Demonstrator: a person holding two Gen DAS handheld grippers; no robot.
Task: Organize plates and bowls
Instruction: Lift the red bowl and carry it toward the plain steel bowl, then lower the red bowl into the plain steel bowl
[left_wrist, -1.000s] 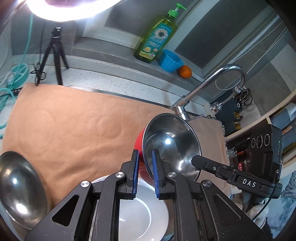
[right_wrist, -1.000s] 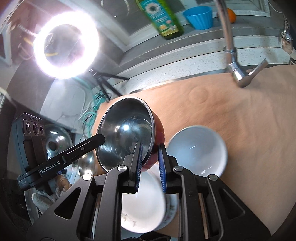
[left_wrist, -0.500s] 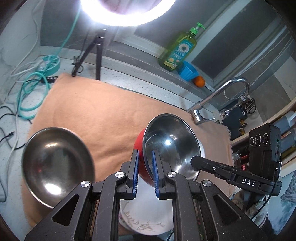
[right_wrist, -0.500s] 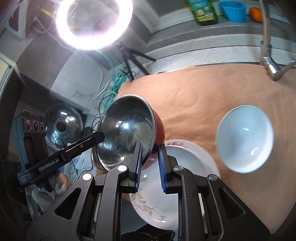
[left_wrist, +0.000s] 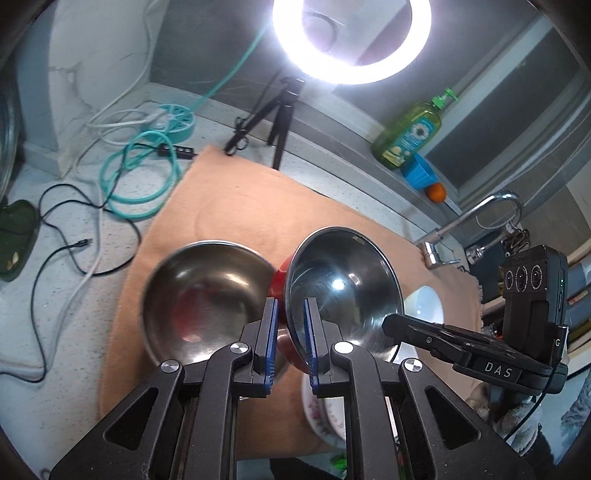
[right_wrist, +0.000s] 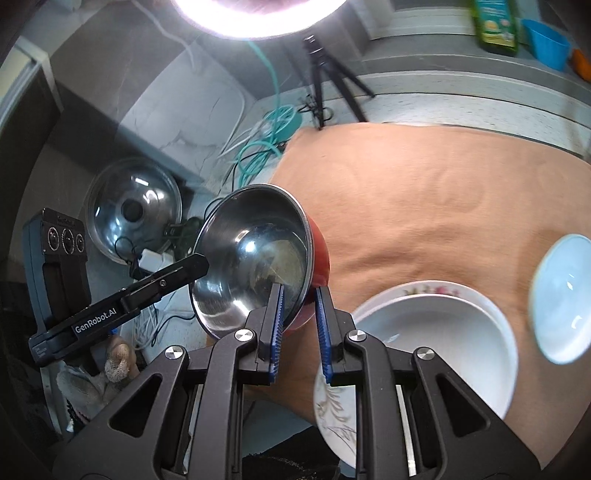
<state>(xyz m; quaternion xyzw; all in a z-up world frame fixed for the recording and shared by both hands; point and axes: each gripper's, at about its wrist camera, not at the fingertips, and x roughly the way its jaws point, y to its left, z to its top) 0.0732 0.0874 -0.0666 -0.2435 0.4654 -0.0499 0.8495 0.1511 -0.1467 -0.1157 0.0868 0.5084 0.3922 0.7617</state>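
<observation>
closest in the left wrist view: left gripper (left_wrist: 290, 341) clamped narrow on the rim of the red-sided steel bowl (left_wrist: 341, 288), one blue pad (left_wrist: 270, 332) outside against the red wall, the other inside against the steel. held tilted, mouth toward the camera, above the orange cloth (left_wrist: 236, 206). from the opposite side, right gripper (right_wrist: 299, 328) pinched on the same bowl's (right_wrist: 255, 258) rim likewise, one pad (right_wrist: 276, 325) inside, its partner on the red outside. so, gripped from both sides at once.

just left of the held bowl, seen by the left camera: a second steel bowl (left_wrist: 203, 299), upright on the cloth, slightly blurred, edge right next to the red wall; contact not clear. below and right of the grippers: floral-rimmed white plate (right_wrist: 432, 350) flat on the cloth near its front edge, partly under the right gripper's frame. a little farther right: small white bowl (right_wrist: 563, 299), blurred, also on the cloth.

farther out, off the cloth's left end: loops of teal cable (left_wrist: 140, 177) and black wire on the speckled counter, a glass pot lid (right_wrist: 135, 214) propped at the wall. beyond: tripod (left_wrist: 273, 114) carrying a lit ring light (left_wrist: 351, 37). along the back ledge: green soap bottle (left_wrist: 410, 134), blue cup (left_wrist: 419, 173), an orange (left_wrist: 436, 192); chrome faucet (left_wrist: 476, 218) arching at the cloth's right end.
</observation>
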